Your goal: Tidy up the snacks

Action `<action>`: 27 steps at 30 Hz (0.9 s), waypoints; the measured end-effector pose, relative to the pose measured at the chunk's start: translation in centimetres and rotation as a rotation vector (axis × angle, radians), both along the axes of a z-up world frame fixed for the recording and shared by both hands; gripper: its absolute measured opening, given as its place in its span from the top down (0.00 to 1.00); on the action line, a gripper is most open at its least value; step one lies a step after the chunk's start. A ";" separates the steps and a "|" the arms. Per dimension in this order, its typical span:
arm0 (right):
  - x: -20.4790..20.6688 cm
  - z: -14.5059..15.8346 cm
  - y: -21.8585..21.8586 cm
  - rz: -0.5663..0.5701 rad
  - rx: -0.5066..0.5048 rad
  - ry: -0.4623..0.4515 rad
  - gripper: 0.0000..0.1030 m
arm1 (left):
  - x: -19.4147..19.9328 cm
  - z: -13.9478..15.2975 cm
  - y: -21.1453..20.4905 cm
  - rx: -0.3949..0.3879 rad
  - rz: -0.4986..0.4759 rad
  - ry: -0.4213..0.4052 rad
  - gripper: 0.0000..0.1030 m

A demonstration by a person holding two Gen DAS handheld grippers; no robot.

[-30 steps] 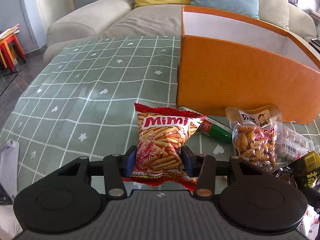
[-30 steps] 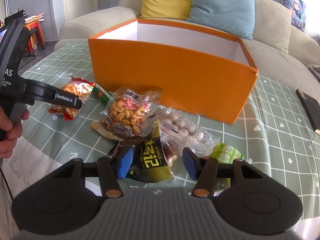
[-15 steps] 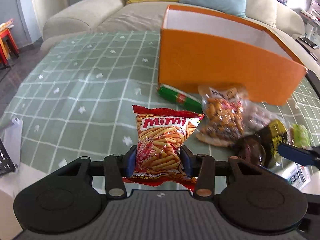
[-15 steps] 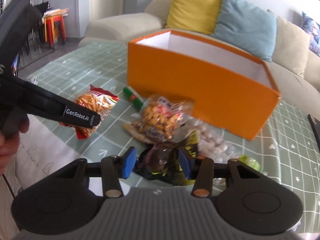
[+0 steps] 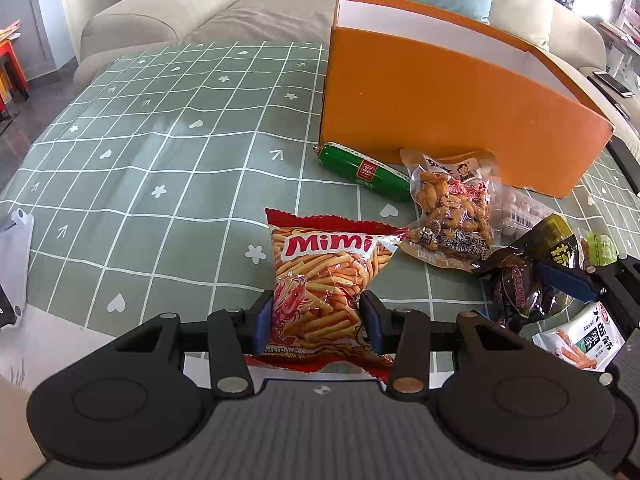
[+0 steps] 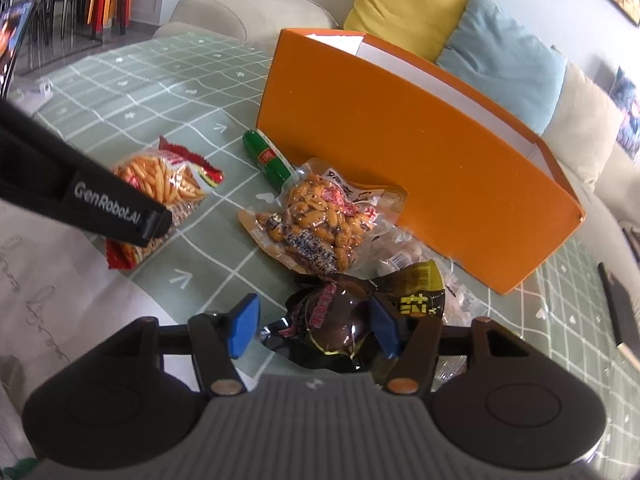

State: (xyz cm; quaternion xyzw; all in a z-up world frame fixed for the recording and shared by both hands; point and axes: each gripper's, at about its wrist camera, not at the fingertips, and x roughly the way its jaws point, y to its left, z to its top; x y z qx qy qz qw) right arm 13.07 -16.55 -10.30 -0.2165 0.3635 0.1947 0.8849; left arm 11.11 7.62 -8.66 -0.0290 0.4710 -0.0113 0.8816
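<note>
Two grippers in play: left gripper (image 5: pixel 316 320) is clamped on the red Mimi bag (image 5: pixel 324 280), pads pinching both sides, bag upright at the near edge of the green checked cloth (image 5: pixel 160 140). Mid-table, green sausage (image 5: pixel 362 171) lies vs the orange box (image 5: pixel 440 108) front wall, w/ peanut pack (image 5: pixel 452 208) just beside it on the right. Right gripper (image 6: pixel 312 326) jaws are opening, dark brown packet (image 6: pixel 336 324) sits between them; right pad touches it, left pad is clear.

I read "Mimi" on the red snack bag (image 5: pixel 324 280) and "GenRobot.AI" on the left gripper's finger (image 6: pixel 108 204) in my right view.
</note>
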 end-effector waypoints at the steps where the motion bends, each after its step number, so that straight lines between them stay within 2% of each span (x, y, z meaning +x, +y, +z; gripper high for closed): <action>1: 0.0 -0.2 0.0 0.000 -0.007 -0.006 0.43 | 0.1 0.0 -0.1 0.001 0.000 0.000 0.50; 8: 0.1 -0.8 -0.5 -0.022 -0.021 -0.029 0.45 | 0.0 -0.1 -0.4 0.018 -0.016 -0.007 0.49; 9: 0.2 -0.9 -0.5 -0.030 -0.021 -0.029 0.48 | -0.1 -0.2 -0.5 0.025 -0.022 -0.006 0.49; 16: -0.1 -0.7 -0.7 -0.032 -0.035 -0.043 0.54 | 0.1 -0.7 -0.3 0.038 -0.023 0.001 0.36; 18: -0.2 -0.5 -0.8 -0.030 -0.037 -0.039 0.55 | 0.1 -0.9 -0.5 0.048 -0.027 0.000 0.35; 22: -0.9 0.1 -1.0 -0.007 -0.046 -0.061 0.56 | -0.1 -0.9 -0.9 0.073 -0.053 -0.012 0.45; 27: -2.2 1.5 -1.4 0.032 -0.030 -0.102 0.56 | -0.4 -0.9 -1.1 0.101 -0.053 -0.037 0.50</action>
